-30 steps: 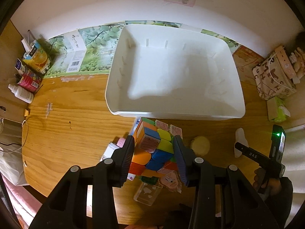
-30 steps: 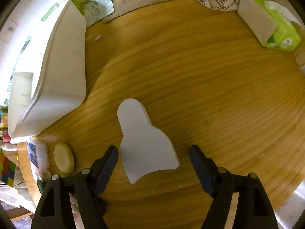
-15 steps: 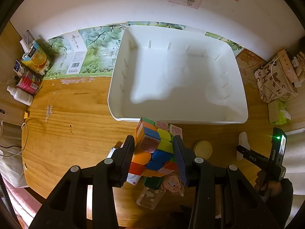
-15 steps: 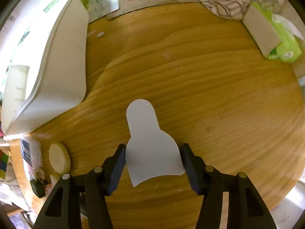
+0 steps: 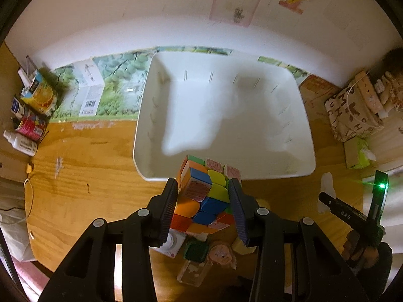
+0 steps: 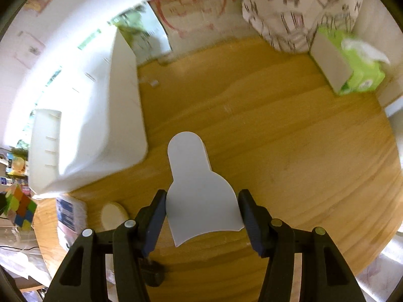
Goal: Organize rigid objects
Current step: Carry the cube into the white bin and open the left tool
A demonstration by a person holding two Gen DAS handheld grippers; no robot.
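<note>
My left gripper (image 5: 202, 202) is shut on a multicoloured puzzle cube (image 5: 205, 196) and holds it above the table, at the near rim of the white bin (image 5: 306, 136). The cube also shows at the left edge of the right wrist view (image 6: 19, 207). My right gripper (image 6: 202, 214) is shut on a flat white bell-shaped piece (image 6: 199, 188), lifted over the wooden table (image 6: 289, 151). The white bin (image 6: 110, 125) lies to its left. The right gripper also shows in the left wrist view (image 5: 352, 214).
Small items lie under the left gripper: a clear case (image 5: 192, 269), a green-lidded pot (image 5: 196, 250), a figure charm (image 5: 221, 254). A cream disc (image 6: 113, 214) and a wrapped pack (image 6: 68, 211) lie near the bin. A green tissue pack (image 6: 352, 70) and patterned bag (image 5: 352, 110) sit at the right.
The left gripper has carried the cube up and forward to the bin's near rim. The right gripper closed on the white piece and lifted it, swinging toward the bin.
</note>
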